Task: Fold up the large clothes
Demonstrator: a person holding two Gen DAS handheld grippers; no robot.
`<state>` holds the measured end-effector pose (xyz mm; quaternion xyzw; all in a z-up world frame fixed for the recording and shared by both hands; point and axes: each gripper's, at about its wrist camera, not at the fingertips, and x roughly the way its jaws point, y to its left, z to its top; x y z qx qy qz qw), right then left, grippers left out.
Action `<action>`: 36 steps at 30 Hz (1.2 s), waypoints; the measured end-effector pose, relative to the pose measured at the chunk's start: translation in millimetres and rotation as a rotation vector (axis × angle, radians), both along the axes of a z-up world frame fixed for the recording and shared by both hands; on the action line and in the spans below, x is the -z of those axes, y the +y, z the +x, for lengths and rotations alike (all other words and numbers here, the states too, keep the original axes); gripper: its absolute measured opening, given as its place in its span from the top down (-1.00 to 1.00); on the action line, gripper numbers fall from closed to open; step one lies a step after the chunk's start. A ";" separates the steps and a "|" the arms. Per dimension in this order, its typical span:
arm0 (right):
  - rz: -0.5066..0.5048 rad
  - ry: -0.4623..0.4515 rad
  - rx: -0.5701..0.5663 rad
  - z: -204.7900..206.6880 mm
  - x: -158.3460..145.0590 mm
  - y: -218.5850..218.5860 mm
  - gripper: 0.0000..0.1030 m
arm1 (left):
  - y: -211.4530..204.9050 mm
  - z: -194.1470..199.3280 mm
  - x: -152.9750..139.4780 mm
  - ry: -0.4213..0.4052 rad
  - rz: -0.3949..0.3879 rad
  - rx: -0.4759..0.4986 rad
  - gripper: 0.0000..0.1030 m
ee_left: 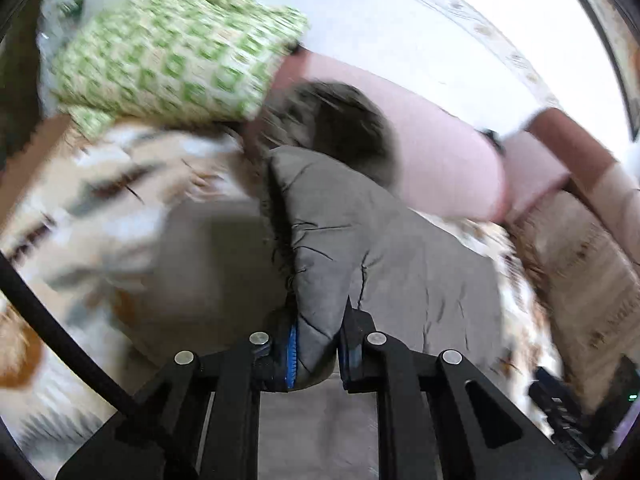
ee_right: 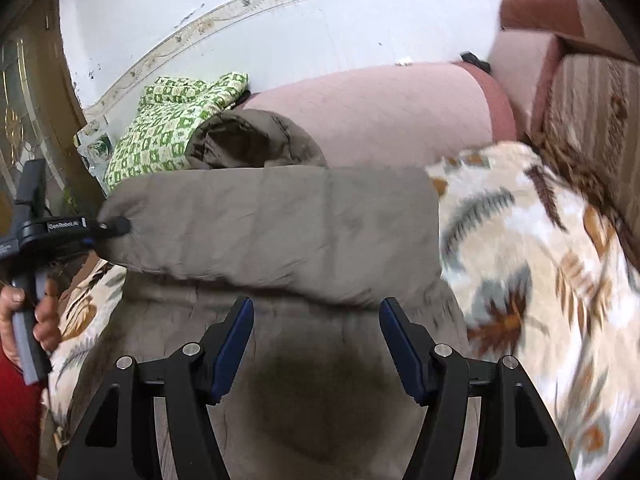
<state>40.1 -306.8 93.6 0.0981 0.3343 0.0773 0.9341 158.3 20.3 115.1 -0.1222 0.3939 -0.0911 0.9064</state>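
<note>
Left gripper (ee_left: 316,344) clamped on a fold of the grey padded coat (ee_right: 276,224), lifting that edge over the rest. Right gripper (ee_right: 316,344) spread apart, hovering just above the coat's lower part. Coat spread on the leaf-patterned blanket (ee_right: 528,248), near the green checked cloth (ee_right: 168,128).

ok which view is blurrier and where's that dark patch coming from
Left wrist view is blurrier: the green-patterned cloth and leaf-print blanket smear, while the grey padded jacket near the left hand-held gripper stays sharp. Right wrist view blurs only at its right edge; the patch looks like the right hand-held gripper shadow.
</note>
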 end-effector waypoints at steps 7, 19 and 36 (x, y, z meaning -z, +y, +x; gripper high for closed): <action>-0.092 0.126 0.035 104.5 44.4 29.3 -0.35 | 21.6 50.7 83.2 0.178 0.064 -0.079 0.49; -0.131 0.124 0.106 130.7 97.2 35.5 -0.46 | 14.6 52.4 110.0 0.111 0.094 -0.083 0.17; -0.201 0.091 0.102 55.5 35.5 45.5 -0.51 | 1.4 -101.3 16.6 -0.061 0.326 -0.067 -0.35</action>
